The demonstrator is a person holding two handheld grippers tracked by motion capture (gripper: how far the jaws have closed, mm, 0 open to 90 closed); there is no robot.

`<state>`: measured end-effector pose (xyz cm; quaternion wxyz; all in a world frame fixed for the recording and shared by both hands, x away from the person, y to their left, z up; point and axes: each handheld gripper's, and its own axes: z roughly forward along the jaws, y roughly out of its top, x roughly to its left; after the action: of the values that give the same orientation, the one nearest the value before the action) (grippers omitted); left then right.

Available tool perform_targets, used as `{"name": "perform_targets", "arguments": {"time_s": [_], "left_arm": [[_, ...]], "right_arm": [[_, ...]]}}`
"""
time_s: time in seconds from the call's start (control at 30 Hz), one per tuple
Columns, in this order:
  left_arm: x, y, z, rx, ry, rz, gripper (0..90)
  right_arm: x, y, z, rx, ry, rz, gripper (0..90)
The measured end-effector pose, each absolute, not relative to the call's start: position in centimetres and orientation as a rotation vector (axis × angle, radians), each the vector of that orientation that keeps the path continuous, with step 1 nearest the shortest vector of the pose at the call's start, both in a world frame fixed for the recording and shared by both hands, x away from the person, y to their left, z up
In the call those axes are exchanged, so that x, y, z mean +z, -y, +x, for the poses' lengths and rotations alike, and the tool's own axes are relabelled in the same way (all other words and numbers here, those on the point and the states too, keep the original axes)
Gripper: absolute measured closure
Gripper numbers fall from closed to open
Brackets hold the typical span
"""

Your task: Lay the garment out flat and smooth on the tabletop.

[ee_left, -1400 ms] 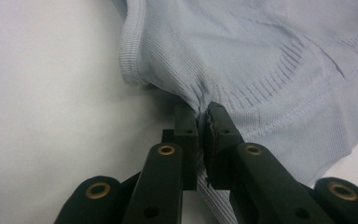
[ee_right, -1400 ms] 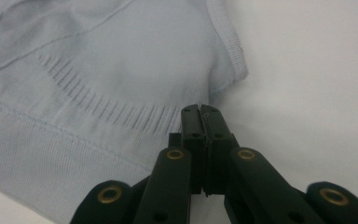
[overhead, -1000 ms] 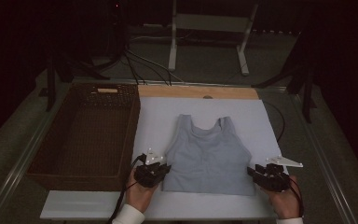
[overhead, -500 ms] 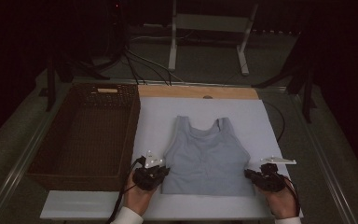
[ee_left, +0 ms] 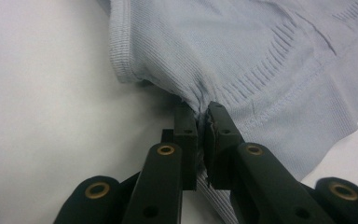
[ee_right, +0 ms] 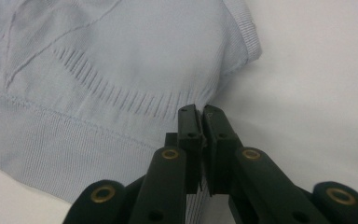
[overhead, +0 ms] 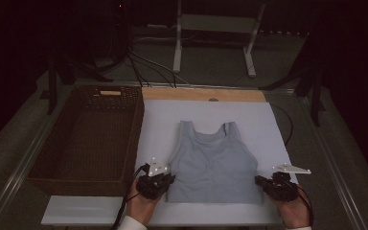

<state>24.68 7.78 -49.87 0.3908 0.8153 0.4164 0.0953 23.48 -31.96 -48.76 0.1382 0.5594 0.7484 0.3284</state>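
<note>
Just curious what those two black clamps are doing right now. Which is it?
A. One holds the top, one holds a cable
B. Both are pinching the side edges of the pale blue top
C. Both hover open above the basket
B: the left hand-held gripper and the right hand-held gripper each have jaws closed on an edge of the pale blue tank top, which lies on the white board.

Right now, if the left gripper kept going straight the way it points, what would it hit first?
The left gripper is already shut on the light blue tank top at its side edge, so it would push straight into that fabric.
</note>
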Motion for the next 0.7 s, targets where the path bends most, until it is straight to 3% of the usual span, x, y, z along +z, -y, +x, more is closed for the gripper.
{"name": "perform_targets", "arguments": {"time_s": [0.7], "left_arm": [[-49.9,-8.3,23.3,0.253,-1.053,2.062,84.1]], "right_arm": [[-48.6,31.6,22.0,0.986,-2.169,1.580,85.6]]}}
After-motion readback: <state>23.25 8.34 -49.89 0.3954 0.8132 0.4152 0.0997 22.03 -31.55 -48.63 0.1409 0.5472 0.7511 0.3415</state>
